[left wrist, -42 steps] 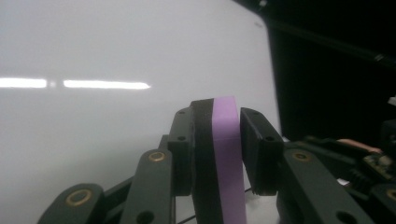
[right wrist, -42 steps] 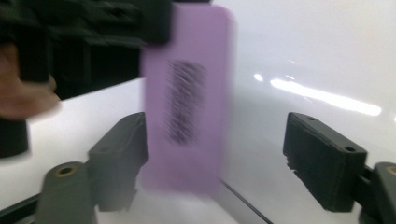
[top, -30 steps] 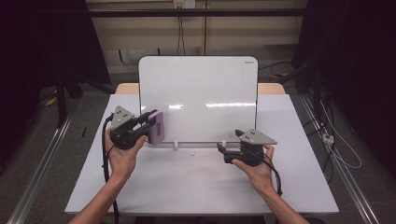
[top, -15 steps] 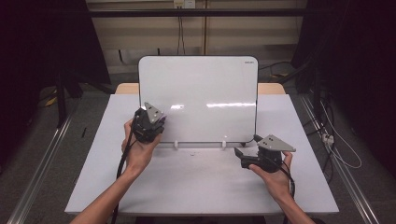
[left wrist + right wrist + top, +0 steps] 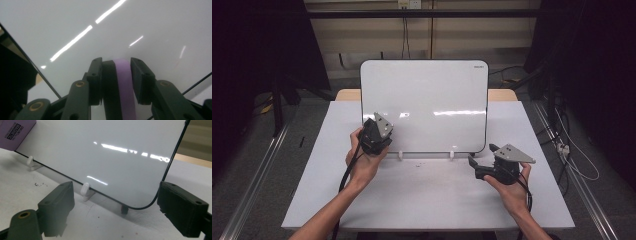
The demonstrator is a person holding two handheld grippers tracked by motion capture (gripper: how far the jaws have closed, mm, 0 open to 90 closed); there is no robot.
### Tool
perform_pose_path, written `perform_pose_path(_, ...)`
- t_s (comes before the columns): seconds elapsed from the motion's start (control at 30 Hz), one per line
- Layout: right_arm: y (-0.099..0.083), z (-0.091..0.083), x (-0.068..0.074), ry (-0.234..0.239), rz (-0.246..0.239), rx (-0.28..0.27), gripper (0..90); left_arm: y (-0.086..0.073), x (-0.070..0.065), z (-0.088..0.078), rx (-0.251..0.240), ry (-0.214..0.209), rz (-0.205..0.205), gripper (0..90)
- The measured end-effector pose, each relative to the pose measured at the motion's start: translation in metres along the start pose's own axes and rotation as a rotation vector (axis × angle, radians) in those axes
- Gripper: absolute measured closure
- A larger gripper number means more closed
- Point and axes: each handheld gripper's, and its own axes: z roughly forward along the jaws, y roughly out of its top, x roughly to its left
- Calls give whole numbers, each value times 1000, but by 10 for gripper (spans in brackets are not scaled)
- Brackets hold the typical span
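The left gripper point(image 5: 116, 75) is clamping a purple eraser point(image 5: 125, 87) against the whiteboard point(image 5: 427, 100). The right gripper point(image 5: 115, 207) is hovering, its 2 jaws wide apart.

White table point(image 5: 422, 200), dark curtained surroundings

My left gripper point(image 5: 376, 134) is right up against the lower left corner of the whiteboard point(image 5: 432, 95), nose toward the board. My right gripper point(image 5: 492, 162) sits low over the white table point(image 5: 422, 195), just in front of the board's lower right corner, jaws spread wide with nothing between them.
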Motion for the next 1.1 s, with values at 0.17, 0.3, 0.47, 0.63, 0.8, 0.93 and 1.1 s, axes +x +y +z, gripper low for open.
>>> perform_pose_path(0.17,0,1,0,4,-1,-3,144,-4,1,3,-21,-19,-57,430)
perform_pose_path(0.3,0,-1,-2,-6,0,-5,131,-11,8,-6,-114,-71,-127,214)
perform_pose_path(0.47,-5,-5,-8,-23,-4,17,93,-31,22,-21,-183,-127,-271,104)
perform_pose_path(0.63,-12,-13,-14,-38,23,29,79,-57,26,-37,-188,-163,-362,48)
perform_pose_path(0.8,-15,-22,-18,-43,35,30,65,-83,27,-55,-206,-213,-421,39)
perform_pose_path(0.93,-23,-27,-19,-39,58,30,58,-102,24,-69,-194,-181,-439,39)
perform_pose_path(1.1,-30,-27,-20,-50,76,44,66,-121,20,-75,-187,-192,-453,43)
